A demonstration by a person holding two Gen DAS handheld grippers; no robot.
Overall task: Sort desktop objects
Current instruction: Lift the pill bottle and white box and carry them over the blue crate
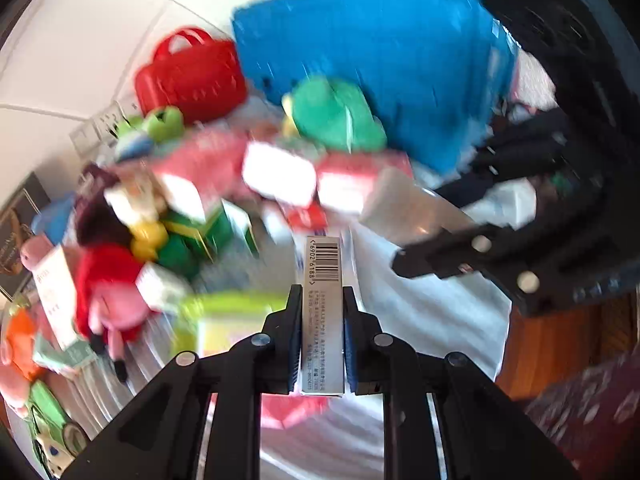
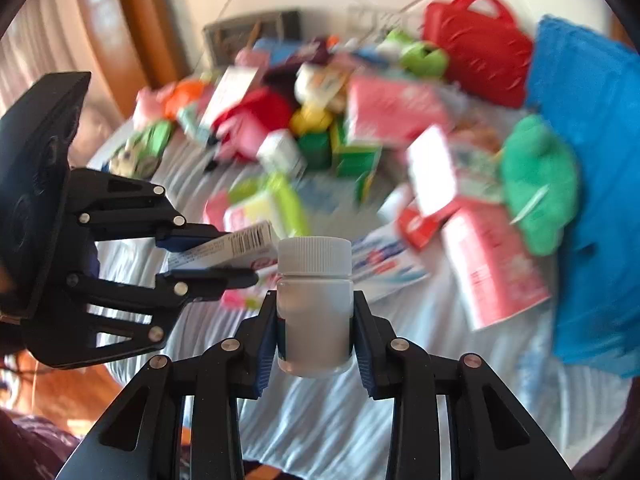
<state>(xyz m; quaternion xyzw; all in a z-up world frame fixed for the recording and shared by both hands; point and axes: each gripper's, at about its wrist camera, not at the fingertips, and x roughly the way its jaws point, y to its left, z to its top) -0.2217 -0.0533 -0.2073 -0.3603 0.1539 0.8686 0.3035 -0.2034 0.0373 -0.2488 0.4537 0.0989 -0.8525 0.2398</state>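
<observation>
Both items under inspection are off the surface and in hand.

Left gripper (image 1: 322, 336): jaws nearly closed, pads pressing the two broad faces of a slim carton (image 1: 322, 312), barcode edge uppermost. The carton projects forward past the fingertips, above the white cloth (image 1: 432, 312) covering the bench. Judged light, hollow cardboard: stiff along its length, liable to dent if squeezed harder across the thin walls. The printed finish looks smooth, so some slip is possible. The hold sits towards one end; a hold nearer the middle would limit swing.

Right gripper (image 2: 315, 332): jaws part open, closed on the body of a small white bottle (image 2: 315, 312), upright, ribbed screw cap on and clear above the pads. The bottle is held above the cloth, with the left gripper and its carton just beside it. Judged rigid plastic, light, contents not visible. The round, smooth wall gives the pads narrow contact, so it may twist or slide. The body below the cap shoulder is the sound place to hold, as now; the cap itself is not.

Remaining clutter is blurred: boxes and soft toys heaped on the cloth, a red basket (image 1: 192, 76) and a blue bin (image 1: 380, 60) behind. Which of these is to receive either item cannot be told.
</observation>
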